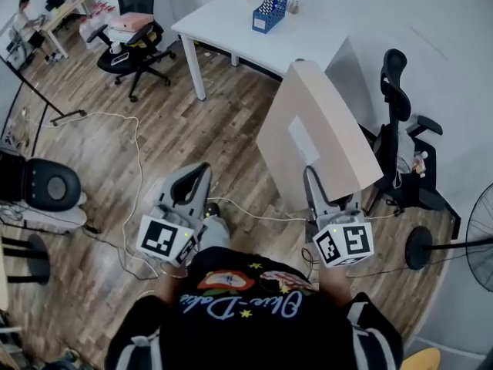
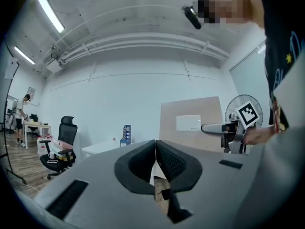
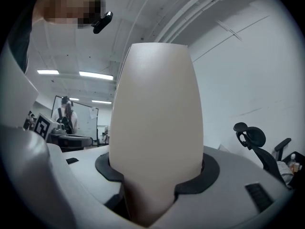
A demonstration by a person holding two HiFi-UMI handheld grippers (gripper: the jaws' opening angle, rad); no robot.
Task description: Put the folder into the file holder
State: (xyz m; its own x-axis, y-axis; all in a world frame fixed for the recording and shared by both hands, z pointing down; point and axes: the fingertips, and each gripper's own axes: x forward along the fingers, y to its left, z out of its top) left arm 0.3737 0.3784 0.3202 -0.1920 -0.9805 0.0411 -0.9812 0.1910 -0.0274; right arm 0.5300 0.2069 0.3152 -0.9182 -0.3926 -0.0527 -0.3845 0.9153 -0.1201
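A thick beige folder (image 1: 316, 133) with a white label stands upright in the air, and my right gripper (image 1: 310, 177) is shut on its lower edge. In the right gripper view the folder (image 3: 157, 118) fills the gap between the jaws of the right gripper (image 3: 157, 175). My left gripper (image 1: 202, 168) hangs beside it to the left, shut with nothing in it; its jaws meet in the left gripper view (image 2: 155, 149). The blue file holder (image 1: 271, 5) stands on a white table (image 1: 231, 21) well ahead of both grippers. From the left gripper I see the folder (image 2: 190, 123) and the file holder (image 2: 126, 135).
A black office chair (image 1: 135, 37) with things on its seat stands left of the table, and another (image 1: 400, 137) stands to the right of the folder. A floor fan (image 1: 477, 237) is at the right edge, a round black stool (image 1: 50, 187) at the left. Cables cross the wood floor (image 1: 139, 153).
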